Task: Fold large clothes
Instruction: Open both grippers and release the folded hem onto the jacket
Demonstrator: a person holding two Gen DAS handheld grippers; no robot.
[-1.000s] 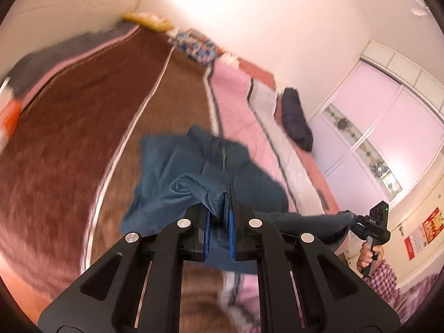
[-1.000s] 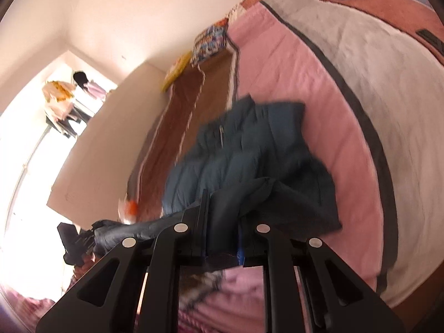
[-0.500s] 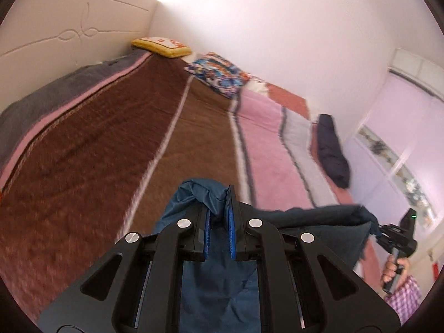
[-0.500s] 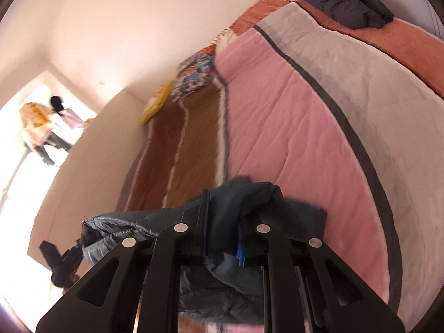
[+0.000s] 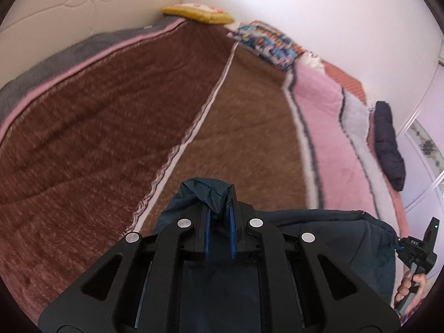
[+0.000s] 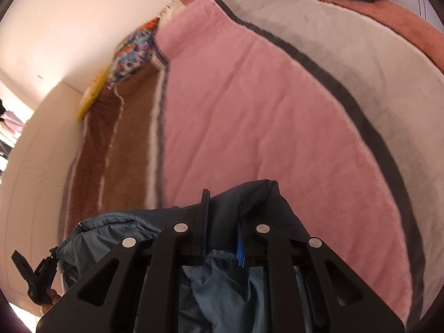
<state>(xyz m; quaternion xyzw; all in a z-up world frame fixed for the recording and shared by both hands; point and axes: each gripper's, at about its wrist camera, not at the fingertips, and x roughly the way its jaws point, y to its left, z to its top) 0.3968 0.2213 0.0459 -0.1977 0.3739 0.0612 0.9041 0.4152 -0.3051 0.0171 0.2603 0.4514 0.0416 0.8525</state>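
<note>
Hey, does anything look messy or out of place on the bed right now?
Only one thing: a dark garment lies bunched at the bed's far edge, unfolded. The blue jacket hangs stretched between both grippers, off the blankets.

The jacket (image 5: 327, 238) is matt, quilted blue cloth. The bed's blanket (image 5: 97, 144) looks fuzzy and plush. Both grippers show matt black plastic with shiny metal rivets.

a wide bed (image 5: 244, 127) fills the room, covered by a striped blanket (image 6: 277, 127) in brown, pink, grey and rust bands. a cream headboard (image 5: 83, 8) stands along one side. by the plain white wall (image 5: 319, 8) lie a yellow pillow (image 5: 198, 14) and a patterned pillow (image 5: 267, 44). a dark bundle (image 5: 388, 144) rests near the pale wardrobe doors (image 5: 424, 149). bright daylight enters at the far left of the right view.
</note>
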